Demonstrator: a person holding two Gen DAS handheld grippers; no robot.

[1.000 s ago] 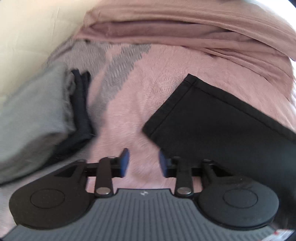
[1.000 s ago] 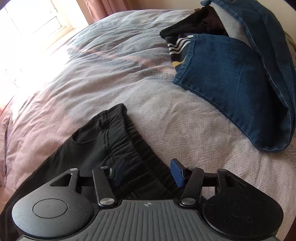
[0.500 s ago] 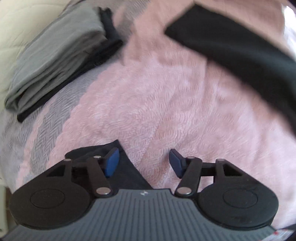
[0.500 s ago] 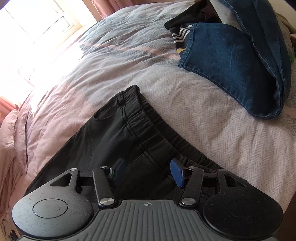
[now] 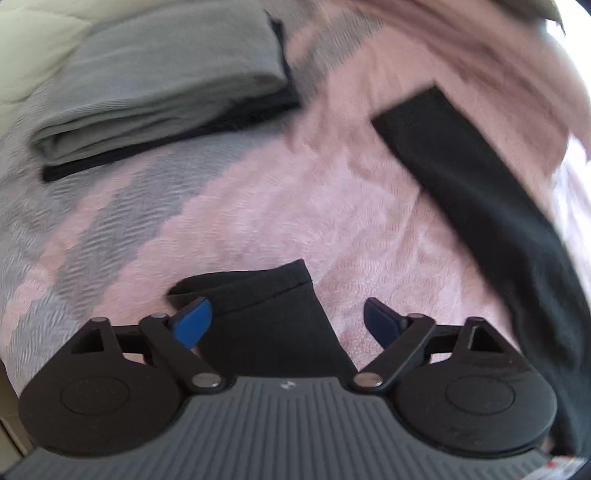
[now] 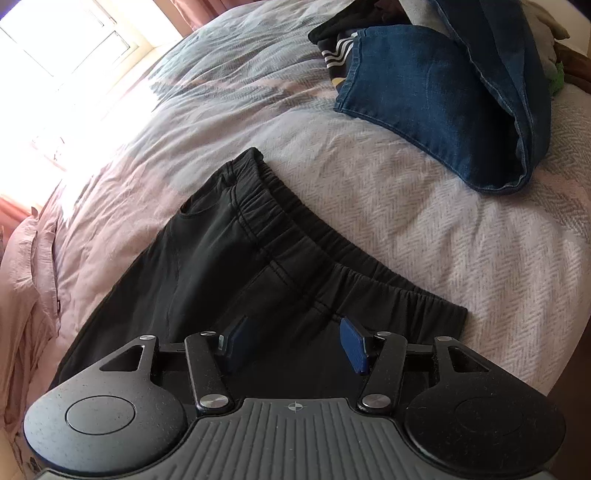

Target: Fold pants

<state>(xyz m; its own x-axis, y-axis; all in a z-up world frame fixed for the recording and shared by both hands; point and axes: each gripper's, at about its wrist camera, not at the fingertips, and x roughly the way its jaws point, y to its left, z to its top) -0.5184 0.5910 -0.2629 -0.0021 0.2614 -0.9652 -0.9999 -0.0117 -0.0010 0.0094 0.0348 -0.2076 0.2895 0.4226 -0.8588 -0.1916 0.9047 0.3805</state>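
Black pants (image 6: 229, 266) spread flat on the pink-and-grey bedspread (image 6: 461, 258), elastic waistband (image 6: 295, 221) toward the jeans (image 6: 436, 96). Right gripper (image 6: 291, 341) spread wide above the seat, holding nothing. Left gripper (image 5: 288, 323) wide apart over a leg hem (image 5: 258, 288), empty; folded grey garment (image 5: 162, 88) beyond.

Bed (image 6: 461, 251) under a pink-and-grey herringbone cover; bright window (image 6: 55, 40) beyond; pinkish curtain (image 6: 192, 9) beside it.

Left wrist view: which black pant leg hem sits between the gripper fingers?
The near hem, lying between the open left gripper fingers. The other leg stretches off to the upper right, clear of the fingers.
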